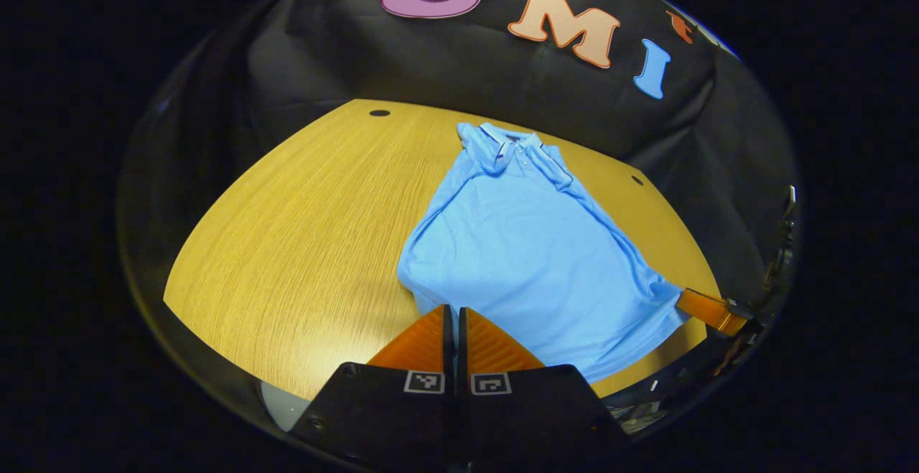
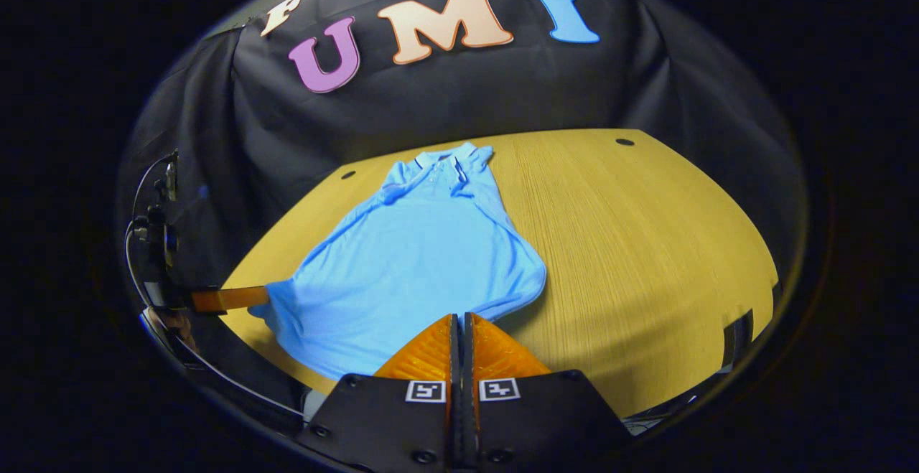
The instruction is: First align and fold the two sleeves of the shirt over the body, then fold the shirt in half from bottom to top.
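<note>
Wooden table; blue shirt flat, no readable label.

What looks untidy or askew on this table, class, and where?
The blue shirt lies bunched rather than flat on the wooden table: its bottom hem is gathered and wrinkled where both shut grippers hold its two bottom corners, left gripper, right gripper. Nothing looks spilled or damaged.

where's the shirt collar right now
The polo shirt's collar lies at the wooden table's far edge, nearest the black cloth wall, in both gripper views.
</note>
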